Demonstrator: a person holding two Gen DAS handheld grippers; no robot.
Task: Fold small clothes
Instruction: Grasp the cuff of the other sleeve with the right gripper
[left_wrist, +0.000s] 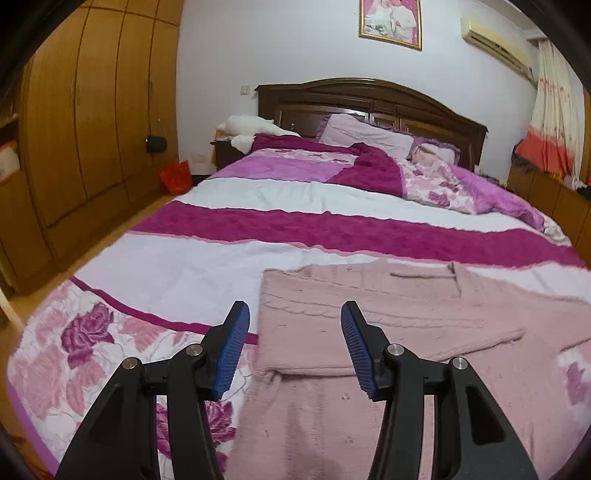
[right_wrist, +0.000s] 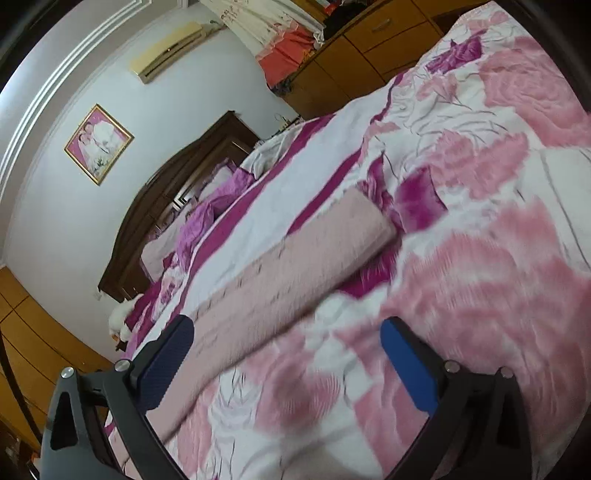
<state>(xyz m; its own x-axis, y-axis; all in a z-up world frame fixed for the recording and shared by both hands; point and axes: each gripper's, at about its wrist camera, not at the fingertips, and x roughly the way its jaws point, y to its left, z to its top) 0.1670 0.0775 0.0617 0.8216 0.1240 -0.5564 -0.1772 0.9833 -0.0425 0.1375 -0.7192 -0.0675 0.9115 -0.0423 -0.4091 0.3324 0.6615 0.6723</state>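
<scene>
A pale pink knitted sweater (left_wrist: 388, 317) lies on the flowered bedspread (left_wrist: 207, 266), with one sleeve folded across its body. My left gripper (left_wrist: 294, 314) is open and empty, just above the sweater's near left part. In the right wrist view the sweater's other sleeve (right_wrist: 295, 258) stretches out flat across the bedspread (right_wrist: 480, 258). My right gripper (right_wrist: 286, 332) is open and empty, low over the sleeve near its shoulder end. The view is tilted and blurred.
Pillows (left_wrist: 369, 134) and a crumpled purple quilt (left_wrist: 443, 181) lie by the dark headboard (left_wrist: 369, 99). Wooden wardrobes (left_wrist: 92, 110) stand to the left with a red bag (left_wrist: 176, 177) on the floor. Low cabinets (right_wrist: 351, 55) run along the bed's other side.
</scene>
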